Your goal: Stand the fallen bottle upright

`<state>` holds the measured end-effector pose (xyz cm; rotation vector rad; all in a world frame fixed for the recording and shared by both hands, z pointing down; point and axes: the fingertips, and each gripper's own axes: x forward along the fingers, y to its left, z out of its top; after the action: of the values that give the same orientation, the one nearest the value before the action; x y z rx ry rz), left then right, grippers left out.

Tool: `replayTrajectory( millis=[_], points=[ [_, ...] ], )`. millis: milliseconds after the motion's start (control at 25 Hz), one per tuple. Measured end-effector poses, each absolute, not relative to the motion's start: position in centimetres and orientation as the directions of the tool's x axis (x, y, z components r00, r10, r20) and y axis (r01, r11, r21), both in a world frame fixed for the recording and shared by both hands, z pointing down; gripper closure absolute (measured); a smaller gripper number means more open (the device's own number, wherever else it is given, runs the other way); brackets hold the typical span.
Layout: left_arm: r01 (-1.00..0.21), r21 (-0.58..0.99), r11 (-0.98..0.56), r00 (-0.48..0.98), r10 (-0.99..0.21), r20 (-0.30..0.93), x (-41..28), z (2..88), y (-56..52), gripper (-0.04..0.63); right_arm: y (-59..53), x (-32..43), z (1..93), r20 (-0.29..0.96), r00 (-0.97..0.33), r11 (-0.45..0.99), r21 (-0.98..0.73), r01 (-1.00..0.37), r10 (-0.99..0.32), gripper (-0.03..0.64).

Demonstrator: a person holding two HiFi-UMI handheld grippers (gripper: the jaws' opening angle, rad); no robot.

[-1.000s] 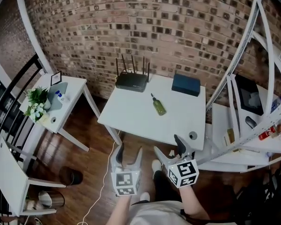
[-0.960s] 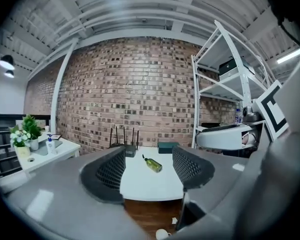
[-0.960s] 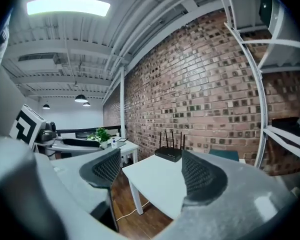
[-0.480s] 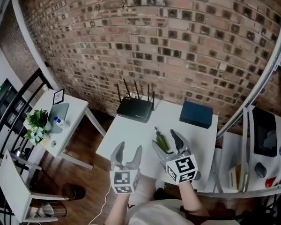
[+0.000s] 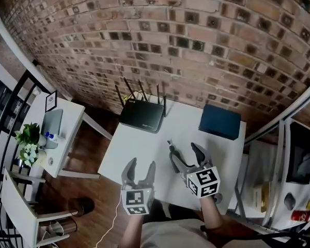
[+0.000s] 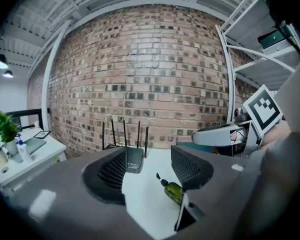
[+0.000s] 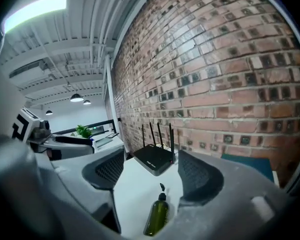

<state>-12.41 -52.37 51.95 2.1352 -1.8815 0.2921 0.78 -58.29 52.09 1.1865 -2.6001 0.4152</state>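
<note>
Two hand-held grippers and one fallen bottle, shown view by view.

**Right gripper view.** The right gripper [image 7: 149,173] has its jaws wide apart and closing, and the pads touch nothing. The bottle [image 7: 157,216] lies on its side on the table [image 7: 132,194] at lower centre. It is in line with the gap but clear of both pads, with its pump end toward the router [image 7: 155,159] by the wall.

**Left gripper view.** The left gripper [image 6: 147,170] has its jaws a narrow gap apart and closing on nothing. Only bare table and the router show between them. The bottle lies at lower centre-right, partly behind the right-hand jaw and outside the gap. The right gripper reaches in at the right edge of the frame.

**Head view.** Both grippers sit at lower centre, over the near part of the table. A second ago they hung short of it, above the floor, with the bottle well ahead. Both have since come forward. The right gripper now covers most of the bottle in the frame, so only the pump tip shows, just beside its left-hand jaw. The left gripper is near it on the left, over bare table. A box [image 5: 220,122] lies at the table's far right corner, well apart from the grippers.

**Reading.** The approach looks almost complete. The bottle is not yet gripped and is still lying down. The right gripper seems the one placed to take it. The left gripper, empty, appears to have no part in the lift.
</note>
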Motion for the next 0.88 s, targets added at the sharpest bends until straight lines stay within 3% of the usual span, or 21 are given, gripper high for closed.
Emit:
replayTrajectory(
  millis=[480,880],
  points=[
    [-0.969,0.174,-0.174,0.239,-0.835,0.495,-14.0,61.3,-58.8,0.301,-62.9,-4.1,66.0,0.681,-0.528,0.652,-0.096,-0.752,-0.508,0.351],
    [-0.963,0.222,-0.155,0.258,-0.777,0.574,-15.5,65.3,-60.4,0.301,-65.6,-5.6,73.4,0.809,-0.427,0.625,-0.096,-0.775,-0.405,0.445]
  ],
)
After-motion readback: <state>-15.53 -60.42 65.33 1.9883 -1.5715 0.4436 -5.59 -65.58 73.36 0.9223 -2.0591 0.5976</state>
